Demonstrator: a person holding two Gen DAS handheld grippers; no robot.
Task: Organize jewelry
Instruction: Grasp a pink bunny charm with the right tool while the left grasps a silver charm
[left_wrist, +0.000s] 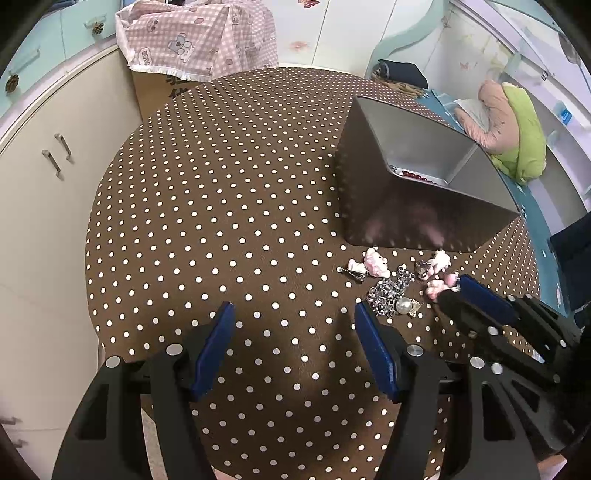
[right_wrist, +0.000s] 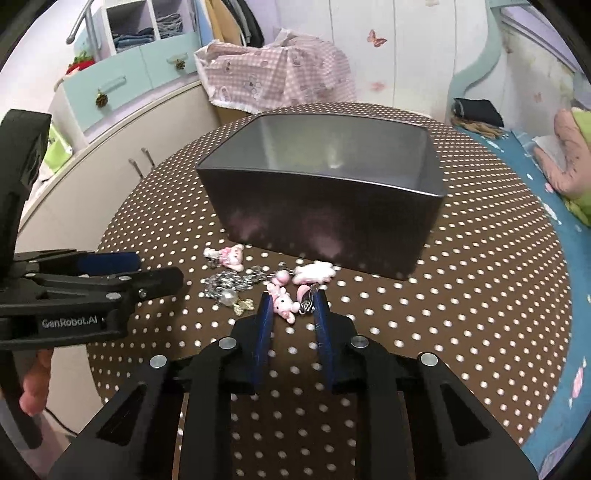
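Note:
A small pile of jewelry lies on the brown dotted table (right_wrist: 461, 314) in front of a grey tin box (right_wrist: 332, 221). My right gripper (right_wrist: 291, 306) points down at the pile, its blue pads closed against a pink animal charm (right_wrist: 283, 303) and its metal ring. A pink cloud charm (right_wrist: 316, 271), a pink bear charm (right_wrist: 231, 256) and a silver chain with a pearl (right_wrist: 229, 288) lie loose nearby. My left gripper (left_wrist: 293, 314) stands open over bare cloth, left of the chain (left_wrist: 388, 293). The right gripper (left_wrist: 452, 288) shows at the pile's right side. Red beads (left_wrist: 413, 175) lie inside the box (left_wrist: 424, 218).
A cardboard box under a pink checked cloth (left_wrist: 199, 37) stands behind the table. White cabinets (left_wrist: 44, 166) run along the left. A blue-covered bed with pillows (left_wrist: 517, 125) lies to the right. A hand (right_wrist: 33, 384) holds the left gripper (right_wrist: 155, 271).

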